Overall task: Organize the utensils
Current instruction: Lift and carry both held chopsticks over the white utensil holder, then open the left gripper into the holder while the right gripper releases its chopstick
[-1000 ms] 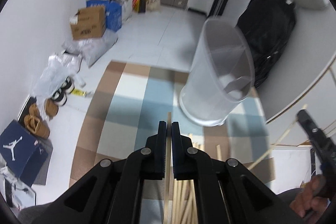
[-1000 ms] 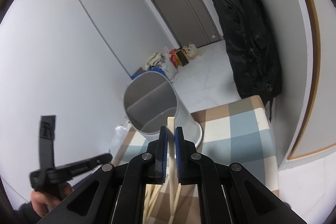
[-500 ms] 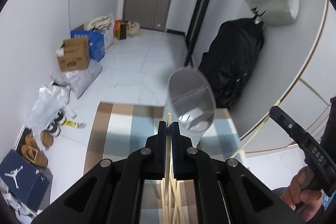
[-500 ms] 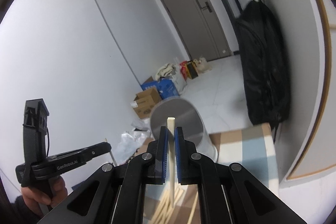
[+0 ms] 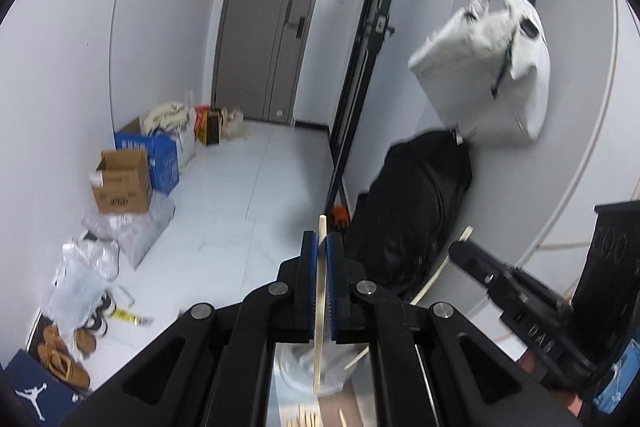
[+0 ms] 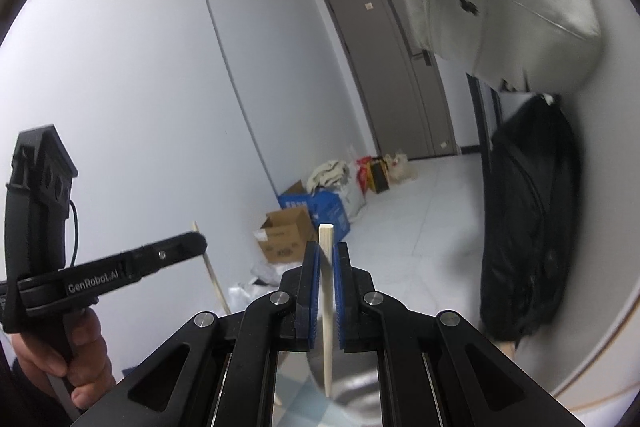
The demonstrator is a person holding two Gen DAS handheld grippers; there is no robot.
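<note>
My left gripper (image 5: 321, 241) is shut on a pale wooden chopstick (image 5: 319, 307), held upright and high above the table. My right gripper (image 6: 327, 251) is shut on another chopstick (image 6: 327, 307), also upright. Each gripper shows in the other's view: the right one (image 5: 460, 249) with its chopstick at the right, the left one (image 6: 196, 241) with its chopstick at the left. The translucent round holder (image 5: 312, 367) lies below, seen between the left fingers, and partly under the right ones (image 6: 344, 379). More chopsticks (image 5: 304, 419) lie on the table below.
A black bag (image 5: 412, 203) leans on the right wall under a hanging pale bag (image 5: 488, 75). Cardboard and blue boxes (image 5: 124, 183), plastic bags and shoes line the left wall. A grey door (image 5: 276, 39) stands at the far end.
Both grippers have lifted and tilted up with their chopsticks. The holder has dropped from mid-view to the bottom edge, and the grippers now stand closer together.
</note>
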